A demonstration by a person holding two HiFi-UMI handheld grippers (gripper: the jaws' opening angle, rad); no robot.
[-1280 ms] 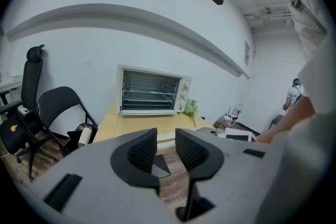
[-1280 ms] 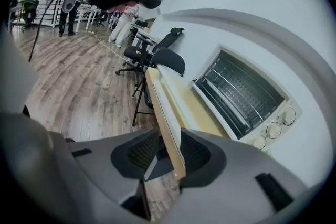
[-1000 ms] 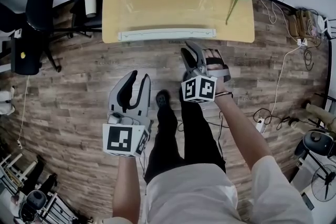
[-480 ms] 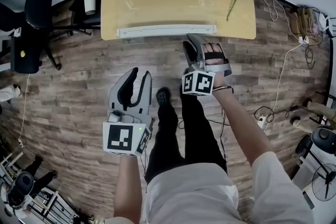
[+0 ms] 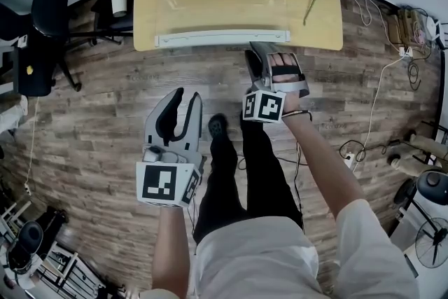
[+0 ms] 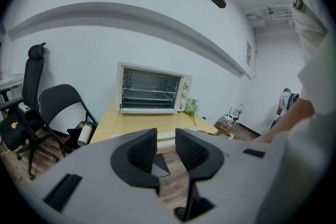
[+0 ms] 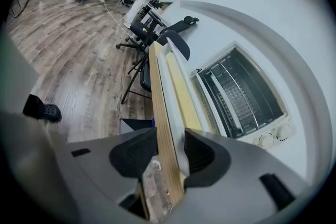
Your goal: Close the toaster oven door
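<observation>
Wooden table [image 5: 315, 28], open toaster oven [image 6: 152, 89], racks [image 6: 148, 94] inside

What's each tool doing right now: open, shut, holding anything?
Left tool: open, empty.
Right tool: jaws opening, gripping nothing; the table edge lines up in the gap.

left gripper [image 5: 185, 96], right gripper [image 5: 267, 50]: grey, black-white marker cubes [image 5: 165, 186] | white shirt [image 5: 260, 255] | black trousers [image 5: 241, 175]

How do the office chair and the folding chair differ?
The office chair is taller, with a headrest; the folding chair is lower, with thin straight legs. The folding chair carries a bottle; the office chair does not. Both are black, left of the table.
</observation>
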